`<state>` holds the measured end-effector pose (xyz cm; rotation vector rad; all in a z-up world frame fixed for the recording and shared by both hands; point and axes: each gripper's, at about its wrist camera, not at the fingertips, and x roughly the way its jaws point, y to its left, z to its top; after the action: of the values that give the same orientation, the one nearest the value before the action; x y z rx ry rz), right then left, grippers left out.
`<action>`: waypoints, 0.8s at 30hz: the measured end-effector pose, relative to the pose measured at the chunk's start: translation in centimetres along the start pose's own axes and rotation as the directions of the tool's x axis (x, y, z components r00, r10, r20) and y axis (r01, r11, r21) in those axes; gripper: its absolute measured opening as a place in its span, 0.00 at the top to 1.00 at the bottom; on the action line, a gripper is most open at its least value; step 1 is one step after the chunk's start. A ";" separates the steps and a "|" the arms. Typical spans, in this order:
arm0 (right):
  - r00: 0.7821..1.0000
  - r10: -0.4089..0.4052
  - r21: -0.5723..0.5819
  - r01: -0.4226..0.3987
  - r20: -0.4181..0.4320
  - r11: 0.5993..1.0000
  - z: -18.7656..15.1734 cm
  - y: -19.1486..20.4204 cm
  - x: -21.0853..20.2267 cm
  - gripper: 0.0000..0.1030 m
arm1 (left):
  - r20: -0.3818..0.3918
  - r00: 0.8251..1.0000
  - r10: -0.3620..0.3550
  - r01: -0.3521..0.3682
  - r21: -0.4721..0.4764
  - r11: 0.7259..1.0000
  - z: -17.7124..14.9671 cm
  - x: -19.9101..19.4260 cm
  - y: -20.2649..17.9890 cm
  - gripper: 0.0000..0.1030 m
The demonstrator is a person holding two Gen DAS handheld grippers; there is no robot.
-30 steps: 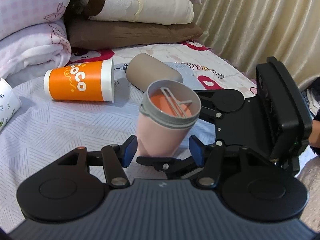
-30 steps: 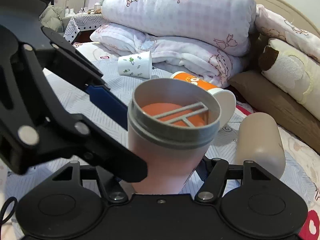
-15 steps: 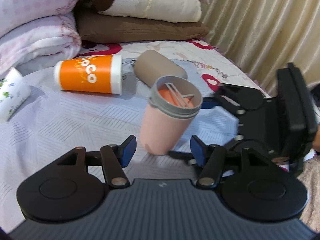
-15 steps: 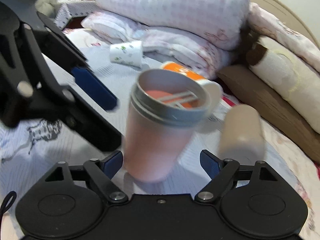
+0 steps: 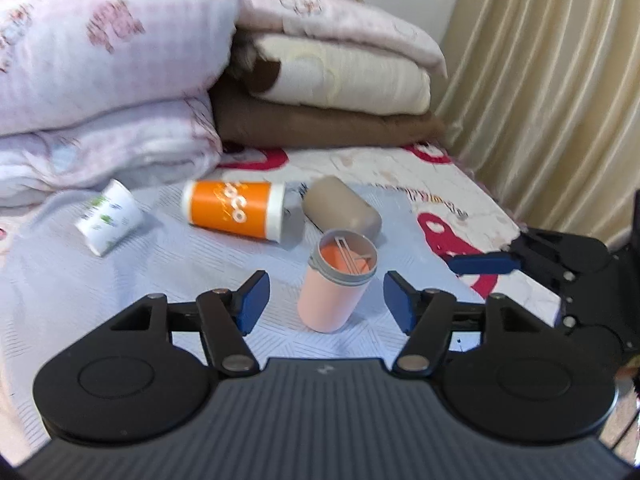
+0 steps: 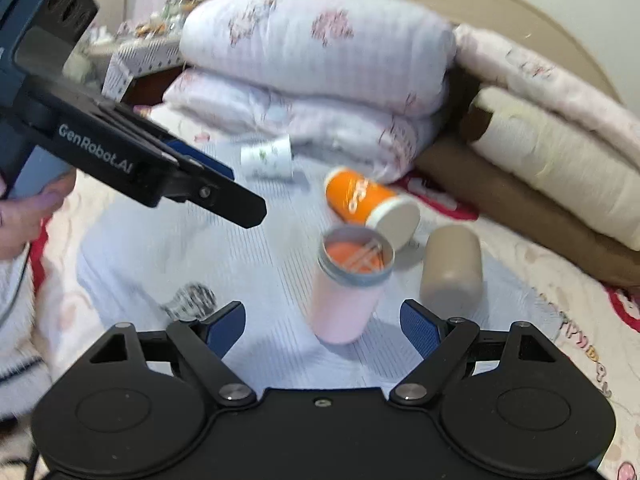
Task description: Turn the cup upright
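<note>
Left wrist view gives me the curtain (image 5: 552, 80) behind the bed, and my right gripper (image 5: 486, 263) edging in from the side of the pink cup (image 5: 334, 284); only one blue finger of it shows there. Right wrist view instead shows my left gripper (image 6: 216, 176) from the side, with the hand (image 6: 28, 216) on its handle and a cluttered side table (image 6: 140, 56) far behind the pink cup.

I see the pink cup (image 6: 348, 284) standing on the pale blue cover (image 5: 120, 272), its long axis vertical with a slight lean, grey-rimmed mouth up and an orange inside showing. It sits just ahead of both grippers, between their blue fingers, touching neither. Both pairs of jaws are spread wide and hold nothing.

I count four cups. Behind the pink cup three lie on their sides: an orange cup (image 5: 236, 212), a tan cup (image 5: 340, 208) just beside the pink cup's rim, and a white printed cup (image 5: 106, 216) farther off past the orange one. Behind all of them are two stacks of folded bedding: pink quilts (image 5: 108, 92) and cream and brown blankets (image 5: 332, 108).
</note>
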<state>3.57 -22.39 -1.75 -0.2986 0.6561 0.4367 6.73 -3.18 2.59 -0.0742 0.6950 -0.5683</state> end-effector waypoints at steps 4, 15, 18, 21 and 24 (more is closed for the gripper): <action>0.998 -0.045 0.050 0.043 0.036 0.998 0.1 1.6 -2.3 0.15 | -0.011 0.999 0.046 -0.046 -0.022 0.999 -0.6 -2.3 -0.6 0.39; 0.955 -0.259 0.279 0.212 0.142 0.937 -1.4 4.1 -7.8 0.02 | 0.013 0.989 0.147 -0.146 -0.051 0.988 -3.4 -6.9 -1.4 0.17; 0.940 -0.306 0.338 0.242 0.150 0.909 -2.1 4.4 -8.5 0.02 | 0.024 0.983 0.179 -0.178 -0.052 0.983 -3.6 -7.7 -1.3 0.08; 0.924 -0.352 0.363 0.279 0.150 0.889 -2.6 5.0 -9.0 0.02 | 0.021 0.975 0.221 -0.219 -0.046 0.975 -3.8 -8.1 -1.1 0.06; 0.908 -0.392 0.368 0.317 0.146 0.874 -3.0 5.6 -9.1 0.02 | 0.004 0.968 0.251 -0.251 -0.047 0.967 -4.0 -8.3 -0.9 0.03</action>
<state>-7.17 -21.38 1.09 -0.0394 0.4366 -0.0056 -1.35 0.86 4.56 -0.0313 0.6955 -0.3083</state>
